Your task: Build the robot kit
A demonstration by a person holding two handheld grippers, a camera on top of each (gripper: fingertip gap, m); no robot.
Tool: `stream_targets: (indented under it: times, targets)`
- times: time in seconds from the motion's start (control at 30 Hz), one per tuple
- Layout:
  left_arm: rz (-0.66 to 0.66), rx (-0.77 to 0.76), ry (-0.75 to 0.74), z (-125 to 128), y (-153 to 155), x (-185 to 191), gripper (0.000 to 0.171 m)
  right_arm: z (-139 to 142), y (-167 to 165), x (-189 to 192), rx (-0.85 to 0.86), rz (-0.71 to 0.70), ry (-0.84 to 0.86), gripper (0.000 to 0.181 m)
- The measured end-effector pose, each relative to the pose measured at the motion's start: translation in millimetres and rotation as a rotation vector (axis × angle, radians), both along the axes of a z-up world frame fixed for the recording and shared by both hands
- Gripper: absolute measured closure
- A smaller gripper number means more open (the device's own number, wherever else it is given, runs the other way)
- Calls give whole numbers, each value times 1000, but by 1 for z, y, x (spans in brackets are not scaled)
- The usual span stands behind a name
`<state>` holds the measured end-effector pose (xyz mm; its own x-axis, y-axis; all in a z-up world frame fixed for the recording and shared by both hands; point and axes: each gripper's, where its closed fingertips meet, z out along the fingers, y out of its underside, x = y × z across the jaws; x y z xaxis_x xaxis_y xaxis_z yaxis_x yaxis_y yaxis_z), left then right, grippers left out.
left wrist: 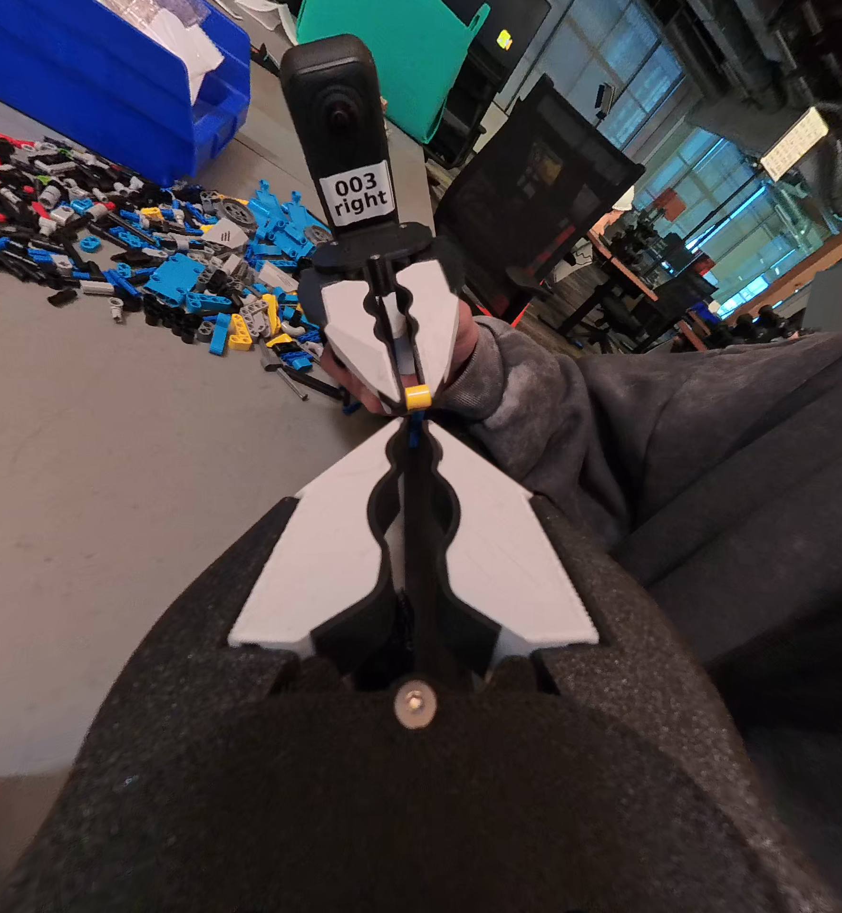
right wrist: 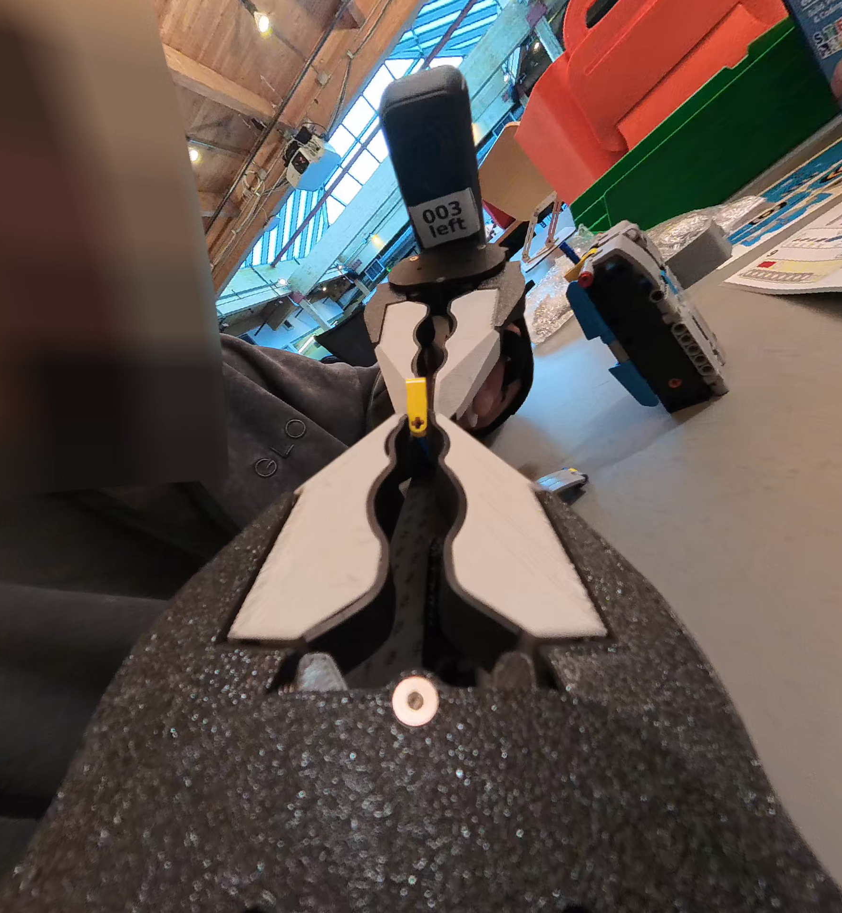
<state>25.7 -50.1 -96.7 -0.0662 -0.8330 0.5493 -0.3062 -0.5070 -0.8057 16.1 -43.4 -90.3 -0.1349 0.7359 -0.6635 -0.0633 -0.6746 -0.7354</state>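
Observation:
My two grippers meet tip to tip above the grey table point(left wrist: 88, 494). In the left wrist view my left gripper point(left wrist: 413, 426) is shut on a small blue pin point(left wrist: 414, 435). The pin runs into a small yellow piece point(left wrist: 418, 397) held at the tips of my right gripper point(left wrist: 411, 402), which faces it. In the right wrist view my right gripper point(right wrist: 419, 426) is shut on the yellow piece point(right wrist: 416, 402), with a bit of blue point(right wrist: 421, 447) showing between its fingers. The left gripper point(right wrist: 416, 390) touches the piece's far end. How the parts join is hidden.
A pile of blue, black, grey, yellow and red building pieces point(left wrist: 137, 247) lies beside a blue bin point(left wrist: 112, 74). A built black, blue and grey block point(right wrist: 656, 336), printed sheets point(right wrist: 804, 247), a small loose piece point(right wrist: 562, 479) and green and orange boxes point(right wrist: 680, 123) are to the right. A person's grey sleeve point(left wrist: 582, 420) is behind. The grippers are tip to tip, or close to it.

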Motion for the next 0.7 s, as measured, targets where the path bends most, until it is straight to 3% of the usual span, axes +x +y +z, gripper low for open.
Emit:
stream_targets:
  times: [0.27, 0.6, 0.7]
  targets:
    - [7, -24, 23, -4, 2, -2, 170, -6, 0, 1, 49, -23, -57, 174]
    - [2, -207, 12, -9, 5, -3, 171, -10, 5, -2, 184, -111, -135, 175]
    - [0, -173, 35, -12, 4, -3, 171, -13, 3, -2, 158, -85, -144, 175]
